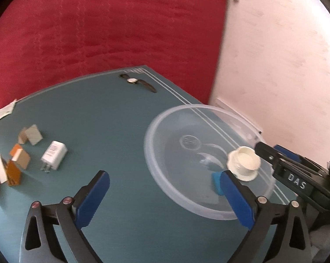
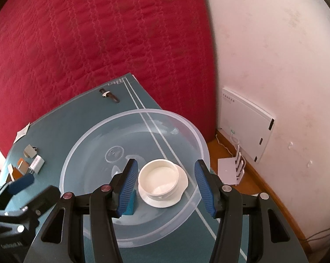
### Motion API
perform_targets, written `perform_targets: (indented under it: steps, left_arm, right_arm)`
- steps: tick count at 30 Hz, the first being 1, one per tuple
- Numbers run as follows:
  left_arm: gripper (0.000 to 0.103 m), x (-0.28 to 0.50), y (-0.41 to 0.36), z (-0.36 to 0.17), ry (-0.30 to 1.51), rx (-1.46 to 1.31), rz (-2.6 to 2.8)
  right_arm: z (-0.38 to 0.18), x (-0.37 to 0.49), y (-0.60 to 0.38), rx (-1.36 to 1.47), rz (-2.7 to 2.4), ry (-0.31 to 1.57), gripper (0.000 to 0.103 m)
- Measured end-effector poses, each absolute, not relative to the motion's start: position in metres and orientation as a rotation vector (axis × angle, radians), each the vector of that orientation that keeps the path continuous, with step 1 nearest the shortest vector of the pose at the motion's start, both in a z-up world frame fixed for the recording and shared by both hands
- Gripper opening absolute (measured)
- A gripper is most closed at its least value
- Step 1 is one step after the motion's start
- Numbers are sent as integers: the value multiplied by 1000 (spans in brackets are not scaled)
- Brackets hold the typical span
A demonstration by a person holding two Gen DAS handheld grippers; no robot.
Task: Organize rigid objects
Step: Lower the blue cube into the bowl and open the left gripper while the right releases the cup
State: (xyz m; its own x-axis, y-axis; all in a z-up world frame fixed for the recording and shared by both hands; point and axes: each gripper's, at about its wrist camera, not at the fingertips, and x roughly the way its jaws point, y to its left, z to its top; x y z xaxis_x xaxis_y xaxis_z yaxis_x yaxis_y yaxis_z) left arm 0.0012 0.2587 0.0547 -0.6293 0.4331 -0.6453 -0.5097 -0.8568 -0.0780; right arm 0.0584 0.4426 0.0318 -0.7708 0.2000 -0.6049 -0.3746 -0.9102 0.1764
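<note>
My left gripper jaws stand wide, empty; right gripper jaws straddle the white cap in the clear bowl, untouching. Closing off-centre could skid it.

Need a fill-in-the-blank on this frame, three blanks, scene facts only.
1. The white lid lies inside the clear ____.
2. The wristwatch lies near the far edge of the ____ mat.
3. The white charger lies ____ the bowl.

Missing words: bowl; teal; outside
</note>
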Motion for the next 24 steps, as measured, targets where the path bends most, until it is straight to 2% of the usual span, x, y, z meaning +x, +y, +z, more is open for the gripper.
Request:
perform_targets:
  steps: [9,13,18,24]
  left_arm:
    - [102,-5,242,54,132,-974,2470]
    - [102,-6,239,53,131,-988,2477]
    - [102,-3,235,55,127,-987,2489]
    - [102,-3,226,55,125,-986,2525]
  right_arm:
    - [28,61,432,-890,2678,371,56]
    - [27,62,430,-896,2682,372,61]
    - [26,63,428,-907,2695,394,73]
    - [25,65,423,-921,2709,400,77]
